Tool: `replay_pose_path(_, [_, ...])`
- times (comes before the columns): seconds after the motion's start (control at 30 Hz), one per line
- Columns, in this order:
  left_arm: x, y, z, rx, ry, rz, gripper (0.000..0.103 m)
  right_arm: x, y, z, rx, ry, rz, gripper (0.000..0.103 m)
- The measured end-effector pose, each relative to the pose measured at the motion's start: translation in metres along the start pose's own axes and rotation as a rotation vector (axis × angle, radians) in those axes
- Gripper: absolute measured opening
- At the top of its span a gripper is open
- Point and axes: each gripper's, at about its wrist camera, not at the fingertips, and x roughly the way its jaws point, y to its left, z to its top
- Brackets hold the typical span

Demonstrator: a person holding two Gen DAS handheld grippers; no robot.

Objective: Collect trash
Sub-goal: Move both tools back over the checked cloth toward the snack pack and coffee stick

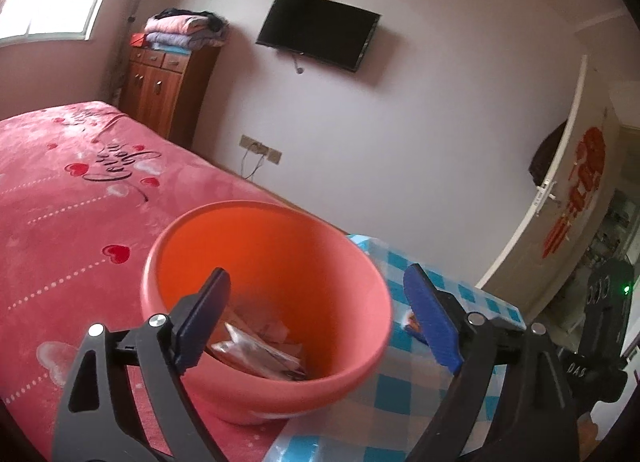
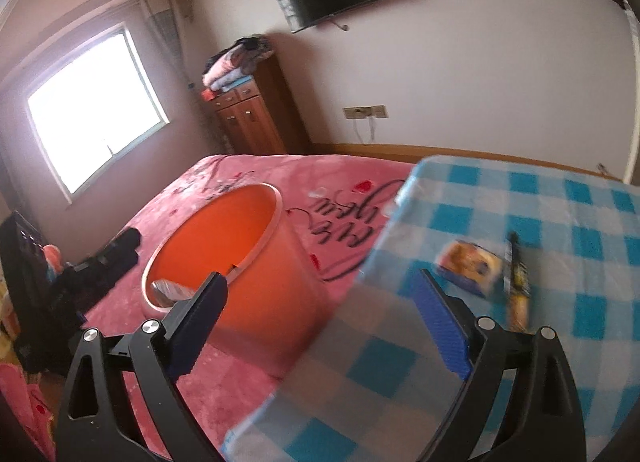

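Observation:
An orange plastic bucket [image 1: 276, 282] stands on the pink bed, with several wrappers [image 1: 260, 354] lying in its bottom. My left gripper [image 1: 316, 318] hovers over the bucket's near rim, jaws wide open and nothing between them. In the right wrist view the same bucket [image 2: 248, 262] stands left of a blue checked cloth [image 2: 540, 202]. On that cloth lie a small yellow-and-blue packet [image 2: 470, 268] and a long dark wrapper [image 2: 516, 282]. My right gripper [image 2: 324, 314] is open and empty, just short of the packet.
The pink heart-patterned bedspread [image 1: 68, 222] fills the left. A wooden cabinet [image 1: 168, 90] with folded blankets stands by the window, a television [image 1: 318, 30] hangs on the wall, and a white door [image 1: 576, 198] stands open at right. Dark items [image 2: 108, 262] lie on the bed's left side.

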Motion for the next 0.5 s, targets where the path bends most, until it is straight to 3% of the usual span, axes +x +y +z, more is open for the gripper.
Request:
replay_pose_path(0.33, [-0.008, -0.04, -0.021, 0.076, 0.007, -0.053, 0.089, -0.036, -0.06, -0.044, 0.117, 0.009, -0.112, 0.092])
replay_pose_path(0.5, [-0.008, -0.061, -0.031, 0.14, 0.032, -0.024, 0.091, -0.052, -0.081, -0.056, 0.152, 0.0, -0.142, 0.092])
